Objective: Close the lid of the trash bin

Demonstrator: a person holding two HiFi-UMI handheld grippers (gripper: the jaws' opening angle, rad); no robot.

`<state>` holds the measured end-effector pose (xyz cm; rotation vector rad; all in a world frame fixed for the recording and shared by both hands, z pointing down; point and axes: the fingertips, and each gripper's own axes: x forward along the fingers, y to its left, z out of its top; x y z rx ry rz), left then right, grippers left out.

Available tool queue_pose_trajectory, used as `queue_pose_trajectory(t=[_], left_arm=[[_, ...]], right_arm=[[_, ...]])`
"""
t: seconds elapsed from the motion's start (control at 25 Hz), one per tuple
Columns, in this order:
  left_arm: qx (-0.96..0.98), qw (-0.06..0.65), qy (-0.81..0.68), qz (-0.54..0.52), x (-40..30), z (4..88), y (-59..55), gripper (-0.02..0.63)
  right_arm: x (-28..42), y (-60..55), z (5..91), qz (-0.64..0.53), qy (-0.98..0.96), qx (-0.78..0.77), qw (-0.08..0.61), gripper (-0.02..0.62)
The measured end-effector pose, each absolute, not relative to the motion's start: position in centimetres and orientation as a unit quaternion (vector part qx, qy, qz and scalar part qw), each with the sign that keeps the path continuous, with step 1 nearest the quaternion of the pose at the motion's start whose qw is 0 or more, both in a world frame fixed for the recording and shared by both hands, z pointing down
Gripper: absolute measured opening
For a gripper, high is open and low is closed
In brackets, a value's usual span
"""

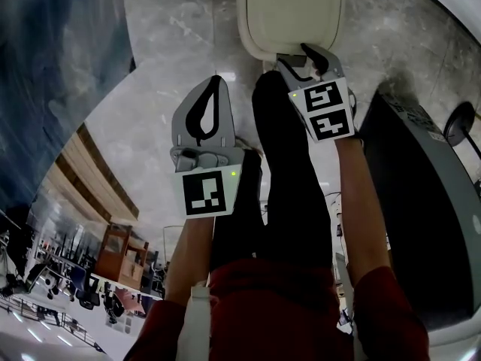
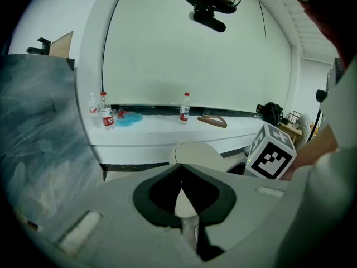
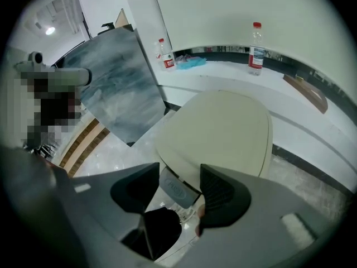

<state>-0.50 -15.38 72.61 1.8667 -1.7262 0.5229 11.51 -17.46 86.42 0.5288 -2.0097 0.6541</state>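
Seen from above, a grey marble floor (image 1: 173,43) fills the scene, with a large blue-grey marbled panel (image 1: 60,74) standing at the left and a dark grey box (image 1: 421,201) at the right. A long white counter (image 2: 167,135) runs along the wall behind. The trash bin (image 1: 291,13) stands on the floor ahead of the person's legs in black trousers (image 1: 289,179); its cream oval lid (image 3: 223,133) looks down flat, though whether it is fully shut cannot be told. The right gripper (image 1: 308,62) is at the bin's near edge, its fingers spread apart with a small grey tab (image 3: 177,190) on the lid's front edge in the gap between them; contact with the tab cannot be made out. The left gripper (image 1: 216,85) is held apart from the bin, beside the legs, its fingers closed tip to tip on nothing. Small water bottles (image 2: 183,108) stand on the counter.
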Motion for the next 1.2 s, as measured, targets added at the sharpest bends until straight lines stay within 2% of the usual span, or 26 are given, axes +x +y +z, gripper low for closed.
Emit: queue_pose_trajectory(t=[0.52, 0.72, 1.2], left_arm=[[0.689, 0.252, -0.655, 0.182, -2.1, 70.0, -15.0, 0.0], [0.689, 0.238, -0.664, 0.166, -2.4, 65.4, -13.5, 0.0], [0.689, 0.15, -0.698, 0.123, -6.3, 51.0, -10.1, 0.0]], right_arm=[[11.1, -17.0, 85.6, 0.241, -0.816, 0.209, 0.482, 0.236], [11.9, -15.4, 80.9, 0.247, -0.817, 0.224, 0.47, 0.236], [8.7, -14.1, 65.3, 0.204, -0.859, 0.284, 0.375, 0.236]])
